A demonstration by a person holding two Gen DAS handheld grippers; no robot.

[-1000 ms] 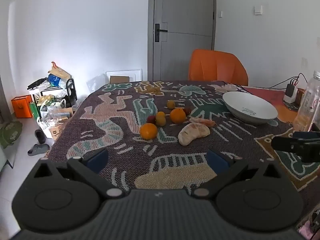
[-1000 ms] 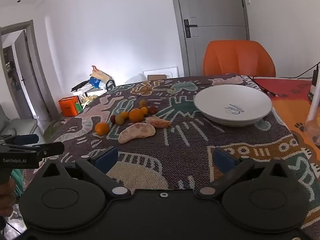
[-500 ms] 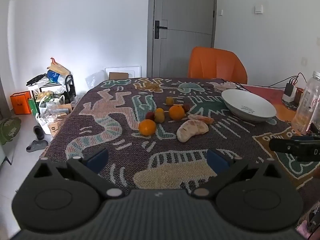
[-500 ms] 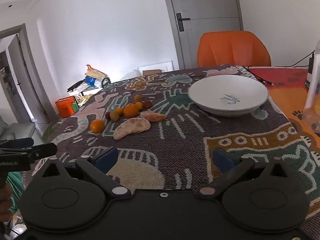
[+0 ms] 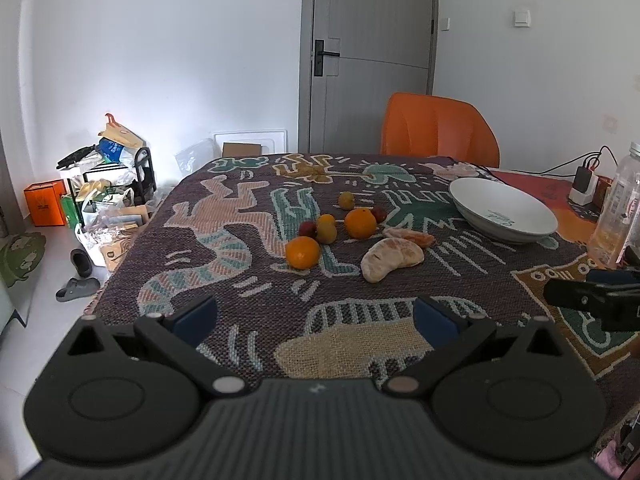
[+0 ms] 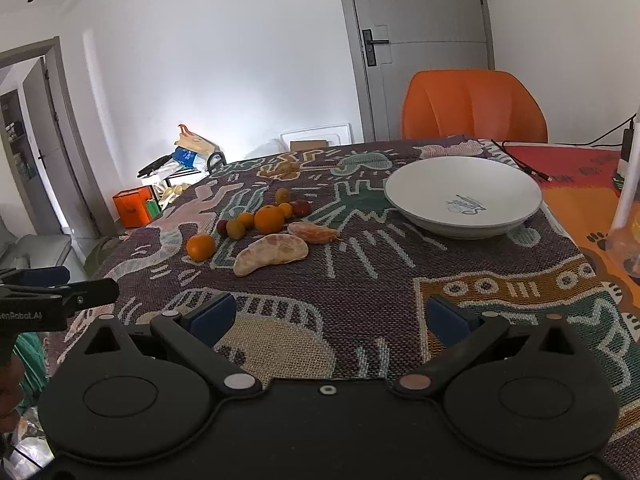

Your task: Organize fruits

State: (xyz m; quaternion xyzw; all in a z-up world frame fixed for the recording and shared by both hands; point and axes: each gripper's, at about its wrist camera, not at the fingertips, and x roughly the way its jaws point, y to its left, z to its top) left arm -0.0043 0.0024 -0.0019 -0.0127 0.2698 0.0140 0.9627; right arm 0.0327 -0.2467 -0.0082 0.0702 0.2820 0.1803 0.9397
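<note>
Several fruits lie in a cluster mid-table: an orange (image 5: 302,252) (image 6: 200,247), a bigger orange (image 5: 360,223) (image 6: 269,219), a large peeled citrus piece (image 5: 391,258) (image 6: 271,253), a small peeled piece (image 5: 409,237) (image 6: 313,232), and small yellow and red fruits (image 5: 326,229) (image 6: 236,228). An empty white bowl (image 5: 502,211) (image 6: 462,197) stands to their right. My left gripper (image 5: 315,320) is open and empty, above the near table. My right gripper (image 6: 327,317) is open and empty, short of the bowl.
A patterned cloth (image 5: 224,216) covers the table. An orange chair (image 5: 439,131) stands at the far side. A clear bottle (image 5: 616,208) and a charger with cables (image 5: 584,178) are at the right edge. Floor clutter (image 5: 104,184) lies left of the table.
Both grippers have risen and drawn back a little, so the fruits and the bowl sit slightly lower and smaller in view. Both stay open. No fruit has moved.
</note>
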